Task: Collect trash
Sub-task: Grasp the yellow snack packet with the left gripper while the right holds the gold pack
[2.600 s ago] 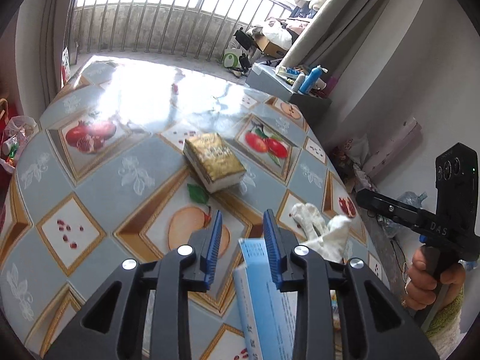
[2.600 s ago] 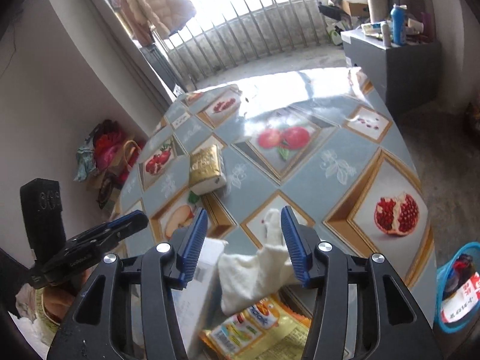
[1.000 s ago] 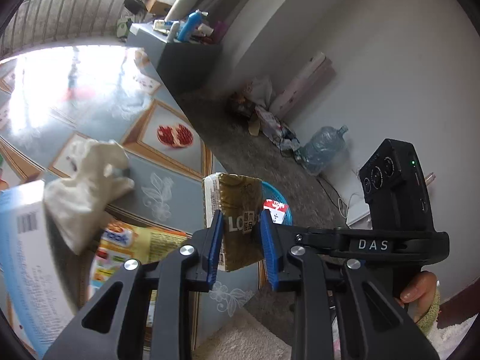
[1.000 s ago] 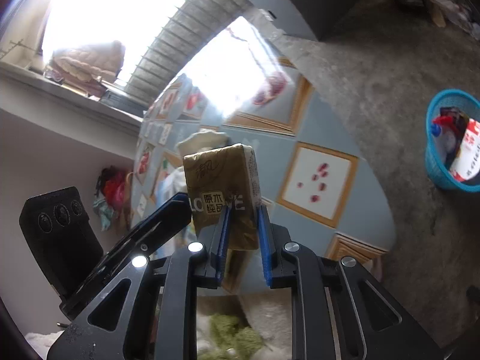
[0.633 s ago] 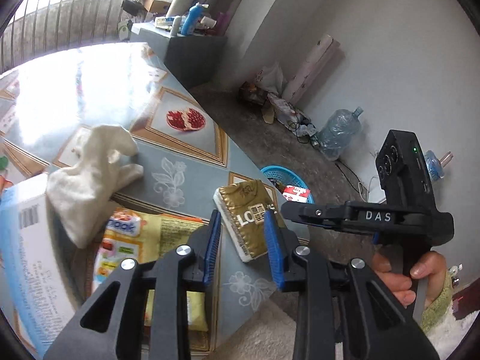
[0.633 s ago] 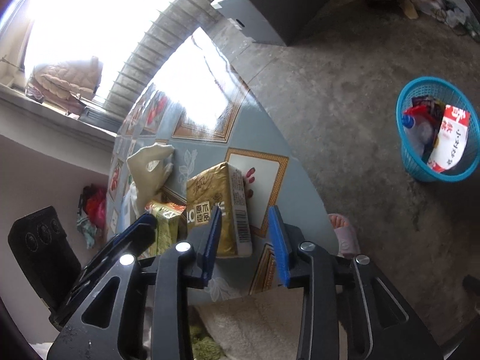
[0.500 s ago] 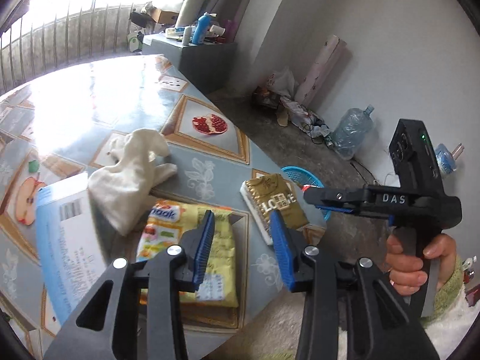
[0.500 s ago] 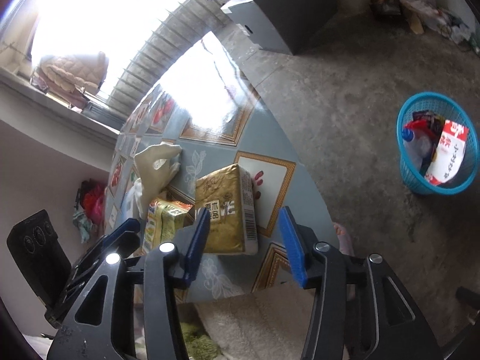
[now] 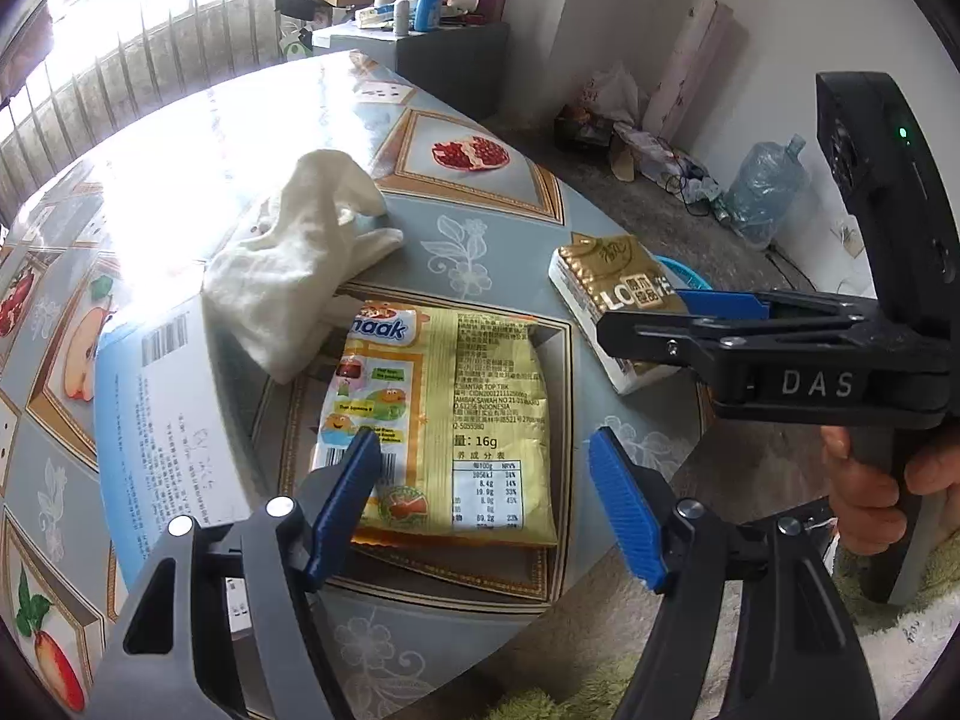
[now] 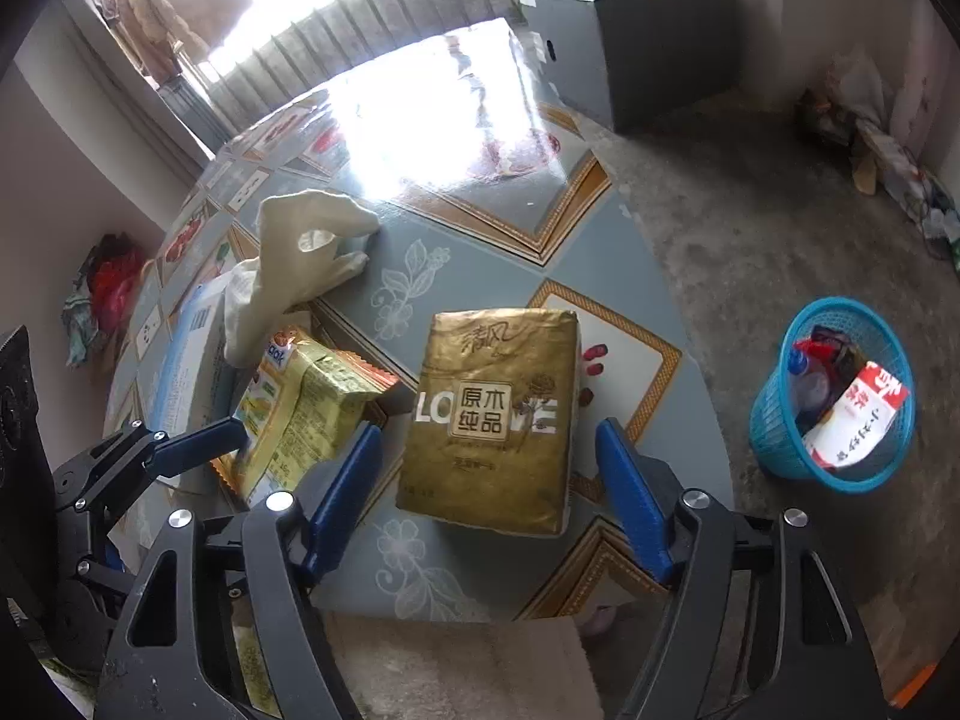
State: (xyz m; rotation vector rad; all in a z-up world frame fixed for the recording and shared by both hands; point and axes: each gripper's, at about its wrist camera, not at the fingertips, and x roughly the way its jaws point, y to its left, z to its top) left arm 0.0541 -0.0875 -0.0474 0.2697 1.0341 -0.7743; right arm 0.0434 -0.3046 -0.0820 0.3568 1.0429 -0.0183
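Tissue pack (image 10: 492, 402), gold wrapper, lying flat on the surface (image 9: 480, 228) close to its near edge. Framed in the right wrist view by the right gripper (image 10: 486, 498), released and spreading wider, blue pads clear of the pack on both sides. Only here: the printed top of the pack in full, and on the floor to the right a blue basket (image 10: 834, 402) already holding a red-and-white carton and other scraps, well apart from the surface. Also here alone: a grey cabinet (image 10: 654, 42) with bottles on top, square in the background.

Seen from the left wrist, the same pack lying at the right, partly covered by the black frame of the right gripper, with the basket reduced to a blue sliver behind it. Shown in this view and not the other: a person's hand (image 9: 870, 486) clasped round the right gripper's handle, a large water bottle (image 9: 762, 192) on the floor by the wall, and the full label of a yellow snack packet (image 9: 444, 414) lying flat just left of the pack. Left gripper (image 9: 486, 504) likewise released and widening, nothing clamped, poised over the packet's near end; contact with the packet impossible to tell.

Common to both views: a crumpled white cloth (image 9: 294, 264) beyond the packet, touching its far corner, and a blue-and-white box (image 9: 150, 420) at the left, read clearly only from the left wrist, barcode uppermost.
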